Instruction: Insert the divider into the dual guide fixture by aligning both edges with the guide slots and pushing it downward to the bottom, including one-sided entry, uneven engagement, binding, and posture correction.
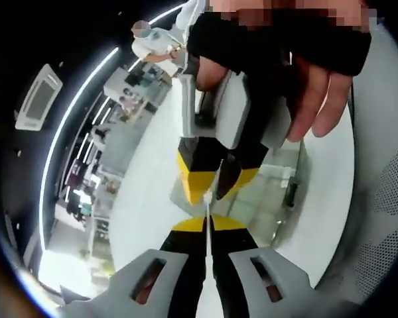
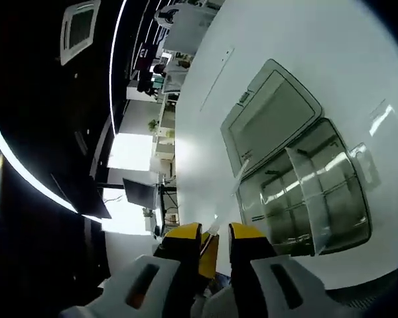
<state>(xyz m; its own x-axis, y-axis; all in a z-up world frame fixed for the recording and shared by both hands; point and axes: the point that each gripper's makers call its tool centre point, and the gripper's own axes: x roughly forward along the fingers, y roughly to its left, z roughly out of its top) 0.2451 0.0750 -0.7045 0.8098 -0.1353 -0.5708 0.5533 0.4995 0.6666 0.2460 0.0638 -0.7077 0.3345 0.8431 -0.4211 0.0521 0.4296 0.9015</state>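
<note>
Between both nearly shut tools [image 1: 207, 224] [image 2: 215, 233], thin clear divider [image 1: 207, 211] edge-on, beside fixture [image 2: 305, 192].

Left tool [image 1: 207, 224] yellow-black tips, grey body; fixture [image 2: 298, 192] clear; table [image 2: 305, 40] white

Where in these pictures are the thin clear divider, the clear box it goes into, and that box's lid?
divider [image 2: 223, 211]: right gripper view, its thin upper edge above the jaws.
clear box [image 2: 304, 199]: right gripper view, its near clear wall.
lid [image 2: 272, 116]: right gripper view, middle of its flat panel.
</note>
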